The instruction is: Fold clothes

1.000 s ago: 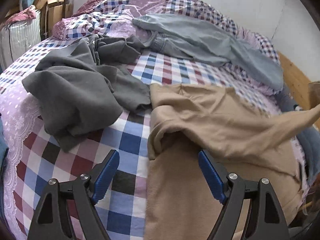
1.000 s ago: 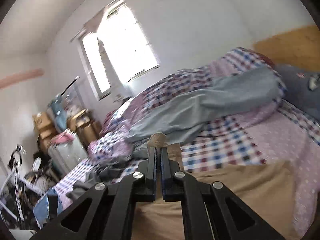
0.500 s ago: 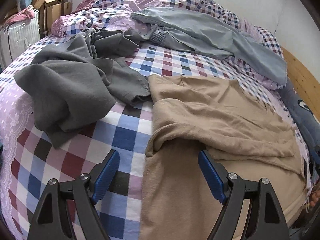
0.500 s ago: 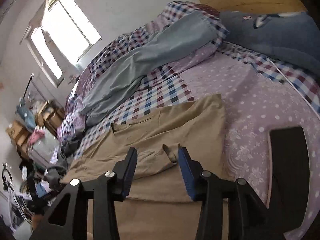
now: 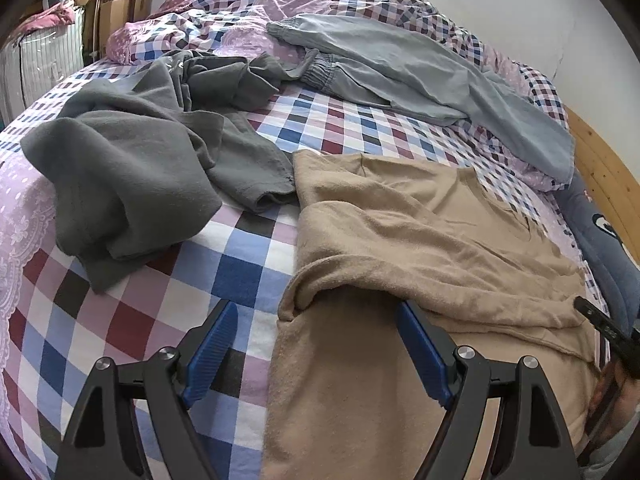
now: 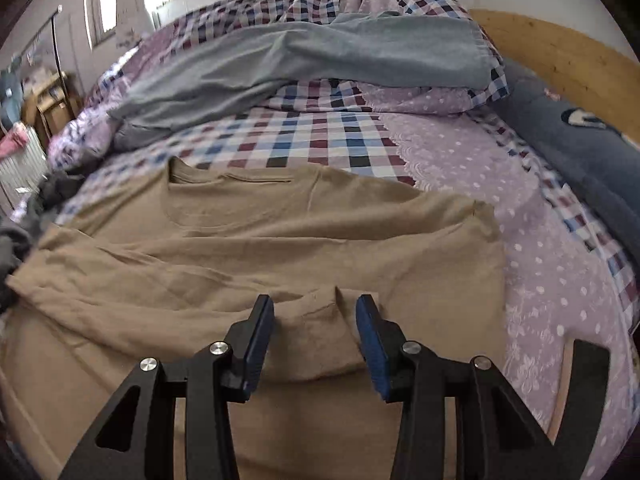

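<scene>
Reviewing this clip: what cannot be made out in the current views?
- Tan shirt: hem cut off by the bottom edge, both views.
- Grey garment: crumpled, type unclear; blurred at the right view's left edge.
- Right claw: only a tip shows at the left view's edge.
- Room clutter: blurred.

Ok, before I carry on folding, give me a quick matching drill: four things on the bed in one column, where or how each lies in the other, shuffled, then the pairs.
Things:
1. tan shirt
2. dark grey garment
3. light blue-grey trousers
4. dark blue pillow

Place or state:
A. crumpled in a heap, left of the tan one
B. against the wooden headboard
C. spread out nearest both grippers, sleeves folded across the body
D. stretched along the far side, over the bunched checked quilt

Pairs: 1-C, 2-A, 3-D, 4-B
</scene>
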Demonstrator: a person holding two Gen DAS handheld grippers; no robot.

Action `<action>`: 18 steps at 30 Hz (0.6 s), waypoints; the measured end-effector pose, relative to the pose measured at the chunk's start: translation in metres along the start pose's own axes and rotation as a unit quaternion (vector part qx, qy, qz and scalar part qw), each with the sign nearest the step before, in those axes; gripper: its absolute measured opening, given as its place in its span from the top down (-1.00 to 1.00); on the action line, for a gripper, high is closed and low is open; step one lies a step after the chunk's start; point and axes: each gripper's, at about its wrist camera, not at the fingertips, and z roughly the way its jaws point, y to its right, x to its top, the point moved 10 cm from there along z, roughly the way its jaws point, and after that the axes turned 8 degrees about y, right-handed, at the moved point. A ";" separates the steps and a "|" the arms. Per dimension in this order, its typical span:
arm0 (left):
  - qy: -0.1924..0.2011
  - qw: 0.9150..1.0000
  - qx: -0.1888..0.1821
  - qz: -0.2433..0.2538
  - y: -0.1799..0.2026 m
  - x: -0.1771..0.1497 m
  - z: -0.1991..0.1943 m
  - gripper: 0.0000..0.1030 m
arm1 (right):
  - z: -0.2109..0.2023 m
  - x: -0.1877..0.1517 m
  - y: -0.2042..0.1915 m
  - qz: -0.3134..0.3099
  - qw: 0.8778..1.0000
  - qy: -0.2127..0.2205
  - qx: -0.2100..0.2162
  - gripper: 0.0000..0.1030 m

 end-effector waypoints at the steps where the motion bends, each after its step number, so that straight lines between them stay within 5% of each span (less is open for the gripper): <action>1: 0.000 1.000 -0.001 0.001 0.000 0.000 0.000 -0.64 | 0.003 0.001 0.000 -0.004 1.000 0.000 -0.005 0.11; 3: 0.000 1.000 -0.005 0.002 0.000 -0.001 -0.001 -0.64 | 0.006 0.001 -0.004 -0.006 1.000 -0.001 -0.001 0.26; 4: -0.001 1.000 -0.008 0.002 -0.001 -0.001 -0.001 -0.64 | 0.006 0.001 -0.005 -0.011 1.000 -0.001 -0.001 0.68; 5: -0.001 1.000 -0.010 0.002 -0.001 -0.001 -0.002 -0.64 | 0.005 0.002 -0.007 -0.017 1.000 0.001 -0.002 0.81; 10: -0.002 1.000 -0.017 0.007 -0.002 -0.003 -0.002 -0.64 | -0.018 0.005 -0.021 -0.062 0.998 0.029 -0.009 0.87; 18: -0.004 1.000 -0.015 0.011 -0.003 -0.005 -0.002 -0.64 | -0.091 -0.019 -0.058 -0.177 0.980 0.063 0.071 0.87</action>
